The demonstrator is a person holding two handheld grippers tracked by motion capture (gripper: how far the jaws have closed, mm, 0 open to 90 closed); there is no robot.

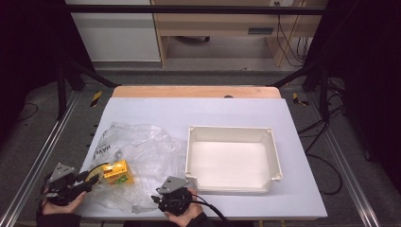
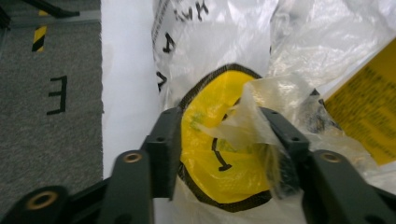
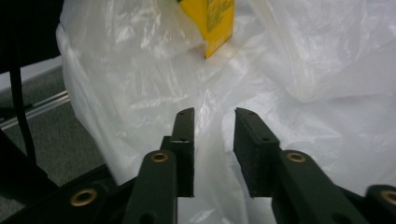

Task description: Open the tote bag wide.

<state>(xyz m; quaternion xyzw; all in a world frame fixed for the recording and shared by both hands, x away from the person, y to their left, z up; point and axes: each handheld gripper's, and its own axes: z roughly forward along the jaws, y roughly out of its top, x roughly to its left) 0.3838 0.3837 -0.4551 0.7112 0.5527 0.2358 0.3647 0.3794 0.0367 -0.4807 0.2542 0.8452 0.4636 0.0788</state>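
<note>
A fold of the clear plastic bag [image 1: 137, 156] lies between the right gripper's [image 3: 213, 140] spread fingers, seemingly to steady it. Left of the tray [image 1: 274, 163], a yellow disc [image 2: 224, 140] inside the bag is straddled by the left gripper [image 2: 219, 140], not visibly pinched; a yellow box [image 1: 117, 171] rests just beyond.

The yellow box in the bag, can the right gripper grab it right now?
Probably not yet. The yellow box lies inside the plastic bag, and the right gripper has folds of bag film between its open jaws, with the box farther off.
</note>
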